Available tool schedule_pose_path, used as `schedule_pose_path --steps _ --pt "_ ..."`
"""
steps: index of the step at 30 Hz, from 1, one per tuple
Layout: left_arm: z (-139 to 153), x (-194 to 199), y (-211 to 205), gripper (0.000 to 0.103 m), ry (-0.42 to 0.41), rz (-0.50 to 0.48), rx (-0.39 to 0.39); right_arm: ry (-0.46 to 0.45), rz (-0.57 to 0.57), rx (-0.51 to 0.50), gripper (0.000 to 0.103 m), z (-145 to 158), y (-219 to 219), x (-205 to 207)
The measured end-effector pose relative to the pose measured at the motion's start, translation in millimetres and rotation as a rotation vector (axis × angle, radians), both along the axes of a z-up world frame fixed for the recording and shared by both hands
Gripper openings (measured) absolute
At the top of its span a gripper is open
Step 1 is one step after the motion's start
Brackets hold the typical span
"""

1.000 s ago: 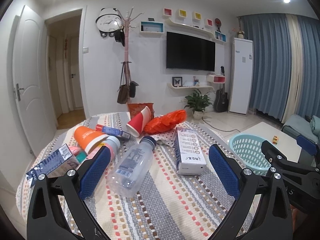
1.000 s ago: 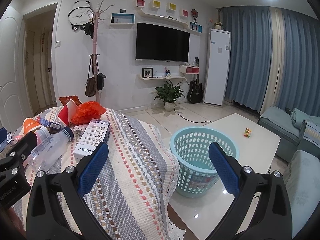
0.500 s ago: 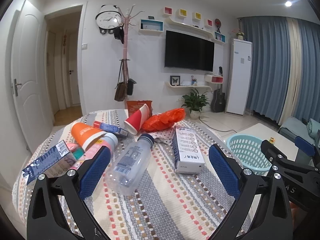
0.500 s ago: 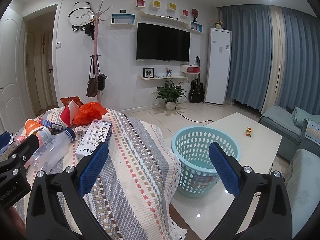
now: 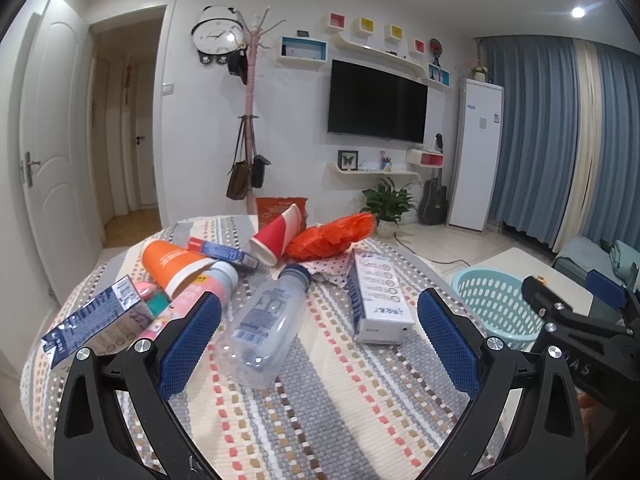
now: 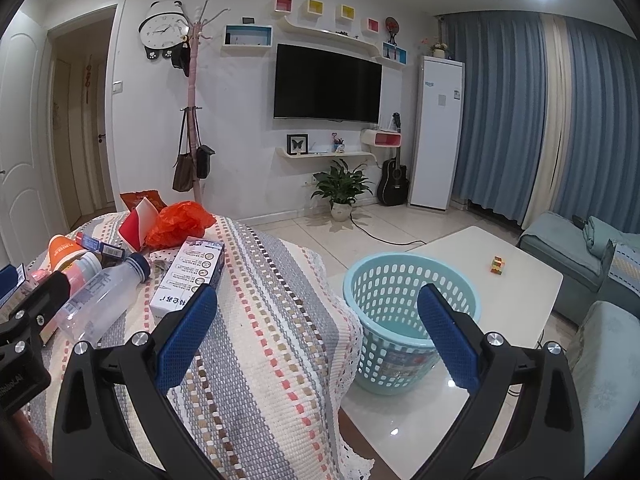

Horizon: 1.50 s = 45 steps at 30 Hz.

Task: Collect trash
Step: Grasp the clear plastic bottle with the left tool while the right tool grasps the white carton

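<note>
**Trash spread on the striped table, both claws wide apart**

At the far left of the left wrist view, a blue foil packet (image 5: 90,326) lies at the edge of the striped tablecloth (image 5: 340,412). Just right of it sit a pink bottle with a white cap (image 5: 200,294) and, partly over that bottle, a tipped orange cup (image 5: 172,262). A small blue and red carton (image 5: 222,252) rests against the cup's far side. The left gripper (image 5: 318,344) hovers over the near part of the table, its blue pads spread wide and empty; its left pad is in front of the pink bottle. Between the pads lies a clear plastic bottle (image 5: 266,328) on its side, dark blue cap pointing far. Beyond it are a red paper cup (image 5: 278,236) on its side and a crumpled orange plastic bag (image 5: 332,236) touching it. Right of the clear bottle lies a white box (image 5: 378,296) with blue sides, flat on the cloth.

In the right wrist view, the right gripper (image 6: 318,342) also stands wide apart, holding nothing, over the table's right edge. Right of the table, a light blue laundry basket (image 6: 412,320) sits on a white low table (image 6: 520,280), with a small coloured cube (image 6: 497,265) farther back.
</note>
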<state>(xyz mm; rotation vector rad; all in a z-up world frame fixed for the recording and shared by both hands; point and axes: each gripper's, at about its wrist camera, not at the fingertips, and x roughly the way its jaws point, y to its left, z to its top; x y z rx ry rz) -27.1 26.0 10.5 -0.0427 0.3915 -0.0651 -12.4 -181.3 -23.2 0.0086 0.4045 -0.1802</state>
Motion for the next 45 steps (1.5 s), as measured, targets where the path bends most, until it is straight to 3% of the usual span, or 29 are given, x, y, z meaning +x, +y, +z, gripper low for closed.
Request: schedule_pose_path --steps 7,10,20,24,30,34,38,41,45 --pt "-6.0 15.0 33.2 0.095 0.066 0.021 -0.019 0.000 0.040 -0.013 0.095 4.5 9.4 9.4" --pt "-7.1 24.7 51.5 0.095 0.101 0.012 -0.030 0.006 0.087 -0.010 0.091 8.8 17.5 20.5" --pt "-20.3 82.4 75.6 0.093 0.293 -0.195 -0.053 0.047 0.257 0.030 0.081 22.9 53.5 84.3" --pt "-36.4 103.3 68.3 0.083 0.357 -0.195 -0.029 0.142 0.296 0.066 0.079 11.9 64.4 118.7" --pt "-49.3 123.8 59.7 0.081 0.439 -0.185 -0.005 0.290 0.316 0.137 0.079 -12.9 70.1 152.8" --pt "-59.8 138.9 52.2 0.072 0.494 -0.171 0.037 0.363 0.309 0.140 0.079 -26.1 77.8 167.6" --pt "-63.7 147.0 43.9 0.068 0.506 -0.151 0.082 0.450 0.308 0.173 0.079 -38.3 80.3 183.3" --pt "-64.3 148.7 41.1 0.056 0.525 -0.163 0.080 0.490 0.310 0.187 0.079 -43.2 81.1 189.9" --pt "-64.1 149.1 39.7 0.055 0.523 -0.151 0.079 0.528 0.312 0.175 0.079 -47.8 85.3 193.5"
